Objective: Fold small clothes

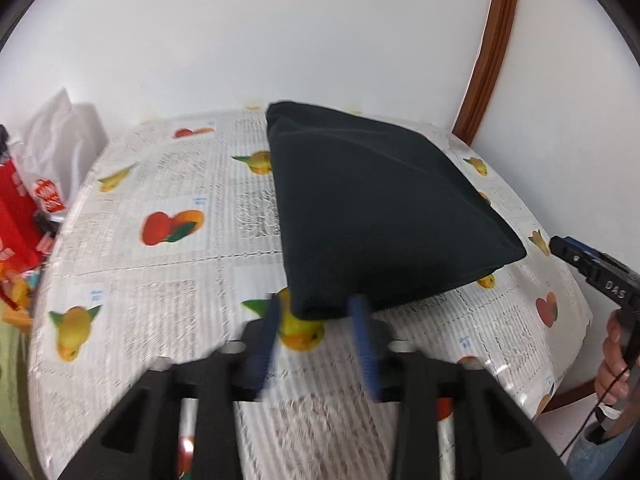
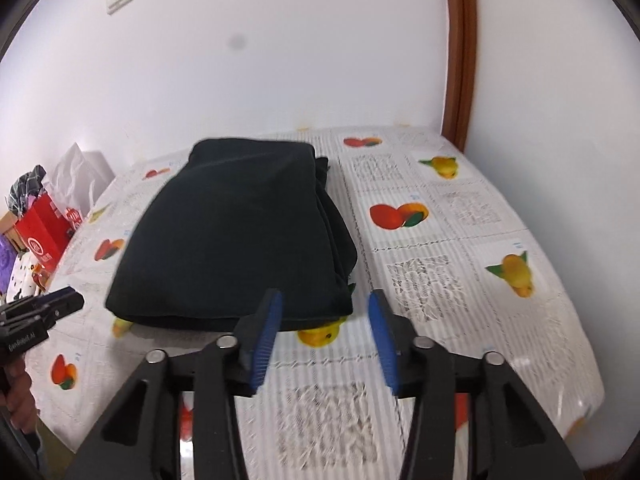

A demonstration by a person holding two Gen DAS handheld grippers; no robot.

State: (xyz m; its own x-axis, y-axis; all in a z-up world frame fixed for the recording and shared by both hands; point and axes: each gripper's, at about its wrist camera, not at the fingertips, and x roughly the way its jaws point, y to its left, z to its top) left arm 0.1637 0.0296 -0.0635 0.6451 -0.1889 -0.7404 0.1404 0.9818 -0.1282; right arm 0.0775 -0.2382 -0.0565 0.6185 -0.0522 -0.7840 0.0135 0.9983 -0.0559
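A folded black garment (image 1: 380,208) lies flat on the fruit-print tablecloth (image 1: 168,184); the right wrist view shows the same garment (image 2: 240,236) with its layered edges stacked along its right side. My left gripper (image 1: 318,306) hovers just before the garment's near left corner, blue pads apart with nothing between them. My right gripper (image 2: 324,304) stands open over the near right corner, also holding nothing. Each gripper shows in the other's view: the right gripper (image 1: 558,244) at the right edge, the left gripper (image 2: 74,302) at the left edge.
Red gift bags (image 1: 24,200) and white plastic bags (image 1: 60,136) crowd the table's left side. A person's hand (image 1: 614,364) grips the right tool. A white wall and a brown door frame (image 2: 460,60) stand behind the table (image 2: 500,320).
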